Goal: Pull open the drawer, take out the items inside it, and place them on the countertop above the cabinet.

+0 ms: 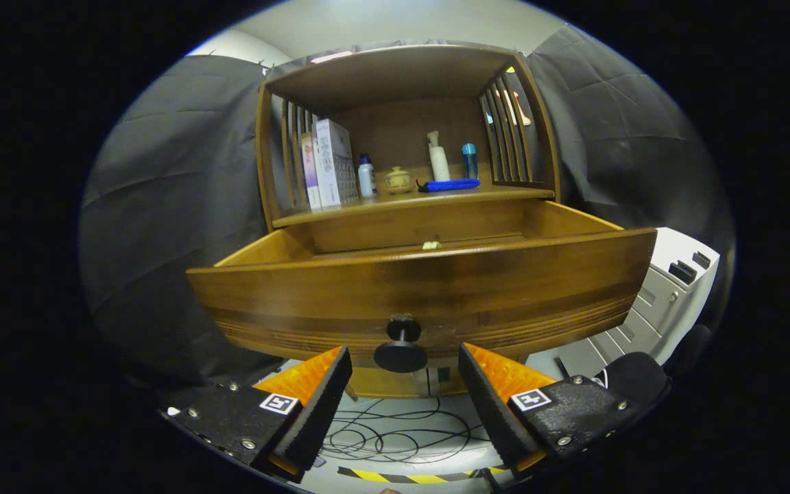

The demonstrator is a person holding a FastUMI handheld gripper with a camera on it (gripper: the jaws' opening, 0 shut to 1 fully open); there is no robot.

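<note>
The wooden drawer stands pulled far out of the cabinet, its front panel close ahead of me. Its dark round knob sits between my fingertips, with a gap on each side, so neither finger presses on it. My gripper is open. Over the drawer's front I see a small pale item at the back of the drawer; the rest of the inside is hidden by the front panel. The countertop above the drawer is a wooden shelf under a hutch.
On the countertop stand boxes, a small white bottle, a round pot, a pump bottle, a blue bottle and a flat blue object. A white unit stands to the right. Cables lie on the floor.
</note>
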